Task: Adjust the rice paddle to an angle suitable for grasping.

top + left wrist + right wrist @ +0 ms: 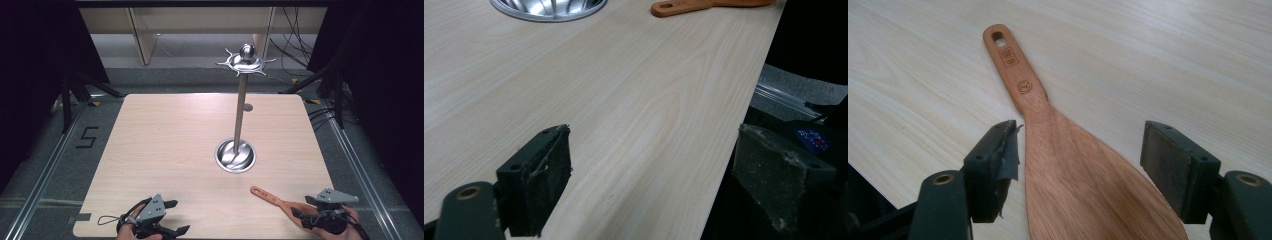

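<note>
A wooden spatula (272,198) lies flat near the table's front right, its handle with the hanging hole pointing back-left. My right gripper (300,207) is open, one jaw on each side of the wide blade (1068,170). The left pad (1000,160) is close to the blade's edge and the right pad (1168,165) stands clear of it. My left gripper (178,216) rests open at the front left edge with nothing between its pads (541,170). A metal utensil stand (240,107) rises from its round base (235,156) mid-table, with hooks around its top (245,62).
The light wood table (165,145) has its front edge just below both grippers. The stand's base rim (549,7) and the spatula handle (681,6) lie far ahead of the left gripper. Dark stands and cables (325,90) surround the table on the floor.
</note>
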The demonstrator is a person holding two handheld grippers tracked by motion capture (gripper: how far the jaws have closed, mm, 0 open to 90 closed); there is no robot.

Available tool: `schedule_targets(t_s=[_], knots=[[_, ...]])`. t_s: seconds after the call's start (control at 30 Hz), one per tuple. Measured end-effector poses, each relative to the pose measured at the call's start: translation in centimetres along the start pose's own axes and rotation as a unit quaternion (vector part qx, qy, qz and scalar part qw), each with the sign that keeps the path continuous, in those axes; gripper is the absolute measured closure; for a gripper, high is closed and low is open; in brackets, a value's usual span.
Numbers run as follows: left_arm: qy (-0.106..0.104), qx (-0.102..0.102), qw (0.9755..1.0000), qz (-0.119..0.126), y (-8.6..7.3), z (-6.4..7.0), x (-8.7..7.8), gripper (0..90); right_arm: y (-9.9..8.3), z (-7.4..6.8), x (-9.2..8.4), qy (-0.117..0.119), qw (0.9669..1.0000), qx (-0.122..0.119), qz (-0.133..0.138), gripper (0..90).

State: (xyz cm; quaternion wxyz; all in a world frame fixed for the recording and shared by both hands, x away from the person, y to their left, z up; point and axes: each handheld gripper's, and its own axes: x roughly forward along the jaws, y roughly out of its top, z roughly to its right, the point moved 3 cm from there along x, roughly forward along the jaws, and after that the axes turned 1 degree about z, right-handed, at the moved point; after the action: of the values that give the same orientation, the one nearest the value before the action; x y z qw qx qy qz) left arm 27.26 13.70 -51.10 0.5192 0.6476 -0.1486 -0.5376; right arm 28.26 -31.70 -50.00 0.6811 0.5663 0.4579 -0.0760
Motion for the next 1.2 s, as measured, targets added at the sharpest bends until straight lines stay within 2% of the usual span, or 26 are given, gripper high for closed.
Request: schedule_targets(t_s=[0.07,0.1,0.13,0.2,0.23,0.27,0.3,0.37,0.4,0.43,0.47,0.53,0.57,0.63,0.67,0.7,0.8,0.83,0.87,0.9,0.93,0.97,1.07,1.1,1.17,1.2], knots=[[-0.006,-0.011,0.9999,0.008,0.0,0.3,0.0,14.8,0.0,-0.1,0.0,0.0,1.0,0.002,-0.001,32.2],[-0.006,-0.011,0.9999,0.008,0.0,0.3,0.0,14.8,0.0,-0.1,0.0,0.0,1.0,0.002,-0.001,32.2],[-0.001,0.0,1.0,0.0,0.0,0.0,0.0,14.8,0.1,-0.1,0.0,0.002,1.0,-0.001,0.001,32.2],[-0.001,-0.003,1.0,0.001,0.0,0.0,0.0,14.8,0.1,-0.1,-0.1,0.002,1.0,-0.001,-0.002,32.2],[-0.011,-0.011,0.9999,0.003,0.1,0.2,0.0,14.8,0.1,-0.1,-0.1,0.002,1.0,-0.001,-0.002,32.2],[-0.01,-0.012,0.9999,0.002,0.0,0.2,0.0,14.8,0.1,0.0,0.1,0.002,0.9999,-0.014,0.006,32.2],[-0.01,-0.012,0.9999,0.002,0.0,0.2,0.0,14.8,0.2,-0.2,-0.1,0.003,1.0,-0.002,0.001,32.2],[-0.01,-0.01,0.9999,0.001,0.0,0.2,0.0,14.8,0.4,-0.2,0.0,0.004,1.0,-0.006,0.003,32.3],[-0.006,-0.009,0.9999,0.008,0.1,0.3,0.0,14.8,0.5,-0.3,0.1,0.011,0.9999,-0.008,-0.004,32.2],[-0.007,0.003,0.9999,0.008,0.1,0.1,0.0,14.8,0.6,-0.4,0.1,0.009,0.9999,-0.013,-0.006,32.2],[-0.01,0.005,0.9999,0.002,0.1,0.0,-0.1,14.8,0.8,-0.4,0.1,0.008,0.9998,-0.019,-0.005,32.3],[-0.009,0.004,0.9999,0.003,0.1,0.0,0.0,14.8,1.3,-0.7,0.2,0.022,0.9996,-0.017,-0.01,32.1],[-0.006,0.002,1.0,0.004,0.2,0.0,0.0,14.8,1.4,-1.0,0.1,0.023,0.9996,-0.005,-0.016,31.7],[-0.006,0.002,1.0,0.004,0.2,0.0,0.0,14.8,1.7,-1.1,0.1,0.029,0.9994,-0.008,-0.015,31.0],[-0.006,0.003,1.0,0.004,0.2,0.0,0.0,14.8,1.9,-1.0,0.3,0.024,0.9994,-0.024,-0.009,29.9],[-0.005,0.003,1.0,0.004,0.2,0.0,0.0,14.8,2.2,-1.0,0.3,0.032,0.9988,-0.029,-0.021,27.4],[-0.006,-0.004,0.9999,0.008,0.2,0.1,0.1,14.8,2.5,-1.0,0.6,0.031,0.9987,-0.034,-0.021,26.0],[-0.004,0.004,1.0,0.002,0.1,-0.1,0.0,14.8,2.8,-1.0,0.8,0.029,0.9976,-0.047,-0.042,25.6],[-0.004,0.004,1.0,0.002,0.1,-0.1,0.0,14.8,2.8,-1.0,0.8,0.029,0.9976,-0.047,-0.042,25.6],[-0.006,-0.014,0.9999,0.008,0.1,0.1,0.1,14.8,3.2,-1.1,1.2,0.03,0.9977,-0.05,-0.033,25.4],[-0.006,-0.014,0.9999,0.008,0.1,0.1,0.1,14.8,3.4,-1.3,1.4,0.029,0.9975,-0.053,-0.037,25.1],[-0.006,-0.019,0.9997,0.011,0.1,0.2,0.1,14.8,3.6,-1.3,1.3,0.032,0.9961,-0.056,-0.06,24.9],[-0.007,-0.016,0.9998,0.009,0.1,0.1,0.1,14.8,4.1,-1.5,1.6,0.026,0.9959,-0.06,-0.063,23.3],[0.002,-0.006,1.0,0.004,0.1,-0.1,0.0,14.8,4.4,-1.5,2.1,0.025,0.9943,-0.078,-0.069,22.3],[0.003,-0.005,1.0,-0.004,0.1,-0.1,-0.1,14.8,4.8,-1.6,2.4,0.021,0.993,-0.088,-0.077,22.5],[0.003,-0.005,1.0,-0.004,0.1,-0.1,-0.1,14.8,5.0,-1.6,2.4,0.025,0.9904,-0.094,-0.098,22.8]])
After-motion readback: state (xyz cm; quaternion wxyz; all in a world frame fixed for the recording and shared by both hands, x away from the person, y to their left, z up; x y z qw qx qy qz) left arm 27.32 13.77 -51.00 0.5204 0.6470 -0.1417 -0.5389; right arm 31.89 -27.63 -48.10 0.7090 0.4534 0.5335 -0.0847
